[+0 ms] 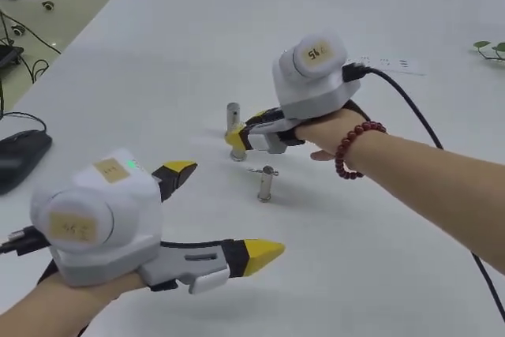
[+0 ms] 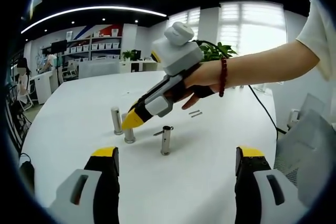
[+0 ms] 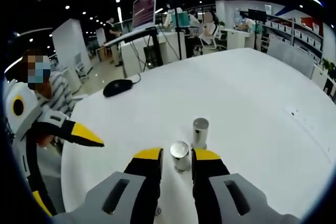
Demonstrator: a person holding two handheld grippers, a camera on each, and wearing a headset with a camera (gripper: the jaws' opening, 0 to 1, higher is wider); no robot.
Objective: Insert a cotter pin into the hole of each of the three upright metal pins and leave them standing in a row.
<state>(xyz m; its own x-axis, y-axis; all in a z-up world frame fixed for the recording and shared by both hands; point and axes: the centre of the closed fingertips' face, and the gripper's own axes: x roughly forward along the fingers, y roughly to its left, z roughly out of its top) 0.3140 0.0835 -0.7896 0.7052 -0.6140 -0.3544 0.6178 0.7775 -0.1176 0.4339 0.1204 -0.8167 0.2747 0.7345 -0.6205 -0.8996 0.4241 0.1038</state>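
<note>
With left gripper [image 1: 233, 209] nearest, holds fingers [image 1: 260, 254] spread, idle; with right gripper [image 1: 235, 138] pinches a metal pin [image 3: 180, 156] upright on table [image 1: 331, 274], likely steadying it.

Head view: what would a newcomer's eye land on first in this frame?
The right gripper stands out, its jaws set close on either side of a metal pin at the middle of the white table, with a second bare pin just beyond it. Nearer the person, a third pin carries a cotter pin through its top, and the left gripper hangs wide open near it.
</note>
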